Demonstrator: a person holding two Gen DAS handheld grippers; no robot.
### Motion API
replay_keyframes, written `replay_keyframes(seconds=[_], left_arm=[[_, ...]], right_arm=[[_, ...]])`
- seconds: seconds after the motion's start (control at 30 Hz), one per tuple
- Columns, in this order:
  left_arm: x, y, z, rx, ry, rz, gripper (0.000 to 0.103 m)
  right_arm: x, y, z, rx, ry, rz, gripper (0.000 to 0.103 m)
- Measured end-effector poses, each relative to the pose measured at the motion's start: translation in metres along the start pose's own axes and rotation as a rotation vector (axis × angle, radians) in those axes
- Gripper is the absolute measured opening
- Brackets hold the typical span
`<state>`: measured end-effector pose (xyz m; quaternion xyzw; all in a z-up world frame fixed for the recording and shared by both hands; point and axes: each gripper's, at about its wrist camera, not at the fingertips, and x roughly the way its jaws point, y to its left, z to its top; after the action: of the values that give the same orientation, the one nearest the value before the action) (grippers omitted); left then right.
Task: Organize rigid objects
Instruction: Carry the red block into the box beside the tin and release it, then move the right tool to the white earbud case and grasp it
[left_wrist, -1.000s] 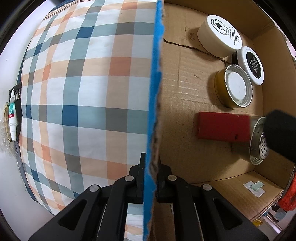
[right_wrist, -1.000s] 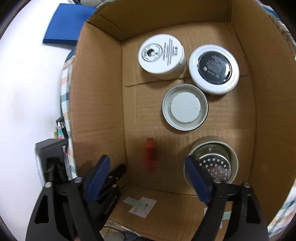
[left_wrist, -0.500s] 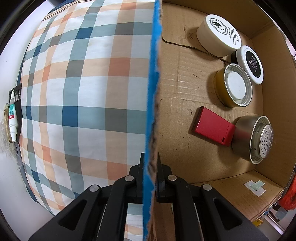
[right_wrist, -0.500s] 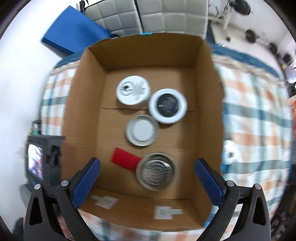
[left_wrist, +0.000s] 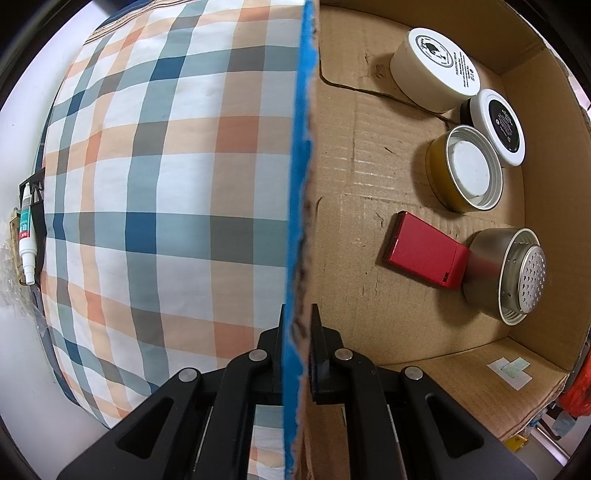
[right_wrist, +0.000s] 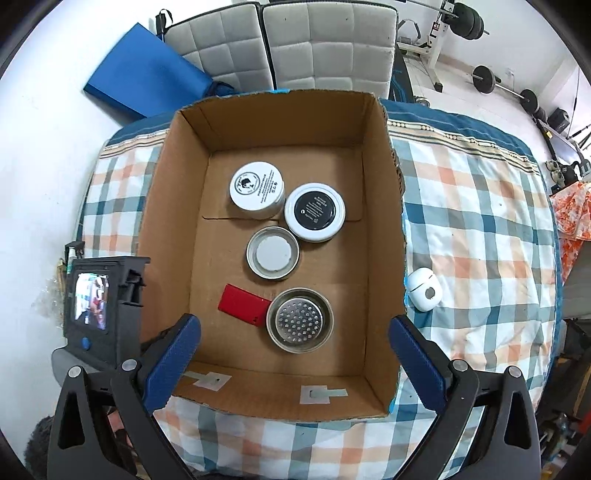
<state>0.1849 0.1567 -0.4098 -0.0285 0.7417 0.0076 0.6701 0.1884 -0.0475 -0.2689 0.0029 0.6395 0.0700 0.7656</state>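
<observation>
**Operator:** I'm holding the left gripper (left_wrist: 297, 328) pointed straight down, its jaws closed tight on the blue-edged wall of the cardboard box (left_wrist: 300, 155). The wall runs up the middle of the left wrist view, with the plaid bedspread (left_wrist: 155, 177) to its left and the box floor to its right.

**Observer:** And the right one?

**Operator:** The right gripper (right_wrist: 293, 354) hangs above the box (right_wrist: 384, 236), jaws spread as wide as they go, blue pads at the lower left and lower right of the right wrist view. Nothing is between them.

**Observer:** What's in the box?

**Operator:** Five things, all on the floor of it. Toward the upper part of the right wrist view sits a white jar with a printed lid (right_wrist: 256, 190), and just to its right a white jar with a black label (right_wrist: 315, 211); the two look to be touching. Below them is an open round tin with a white disc inside (right_wrist: 273, 252). Lower still, a flat red case (right_wrist: 243, 304) lies tilted, one end against a steel cup with a perforated insert (right_wrist: 300, 319).

**Observer:** Anything outside?

**Operator:** A white earbud case (right_wrist: 424, 288) lies on the bedspread just beside the box's right wall. At the left edge of the left wrist view I see a small white tube (left_wrist: 26, 229) in a holder.
</observation>
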Motion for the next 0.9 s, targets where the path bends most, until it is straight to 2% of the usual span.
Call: replay_keyframes(seconds=[0.27,0.37,0.47,0.6,0.67,0.77,0.8,0.83,0.9], left_arm=[[0.000,-0.001,0.001,0.003,0.003,0.002,0.004],[0.000,-0.001,0.002,0.000,0.004,0.002,0.004],[0.000,-0.001,0.002,-0.001,0.005,0.001,0.004],[0.000,0.001,0.002,-0.004,0.004,-0.002,0.004],[0.000,0.001,0.002,-0.004,0.005,0.000,0.004],[0.001,0.002,0.002,-0.007,0.007,-0.002,0.004],[0.001,0.002,0.002,-0.008,0.007,-0.002,0.004],[0.001,0.002,0.002,-0.008,0.007,-0.002,0.004],[0.001,0.002,0.002,-0.007,0.007,0.002,0.004]], right_arm=[[-0.025,-0.011,-0.001,0.035,-0.039,0.041,0.103],[-0.035,-0.040,0.004,0.114,-0.074,0.046,0.103],[-0.035,-0.085,0.012,0.222,-0.094,0.003,0.103],[0.001,-0.160,0.016,0.401,-0.040,-0.047,0.103],[0.029,-0.191,0.013,0.489,0.018,-0.020,0.103],[0.071,-0.218,0.006,0.579,0.109,0.063,0.100],[0.088,-0.223,0.003,0.601,0.150,0.080,0.096],[0.096,-0.224,0.000,0.604,0.165,0.084,0.091],[0.114,-0.223,-0.003,0.588,0.190,0.084,0.090]])
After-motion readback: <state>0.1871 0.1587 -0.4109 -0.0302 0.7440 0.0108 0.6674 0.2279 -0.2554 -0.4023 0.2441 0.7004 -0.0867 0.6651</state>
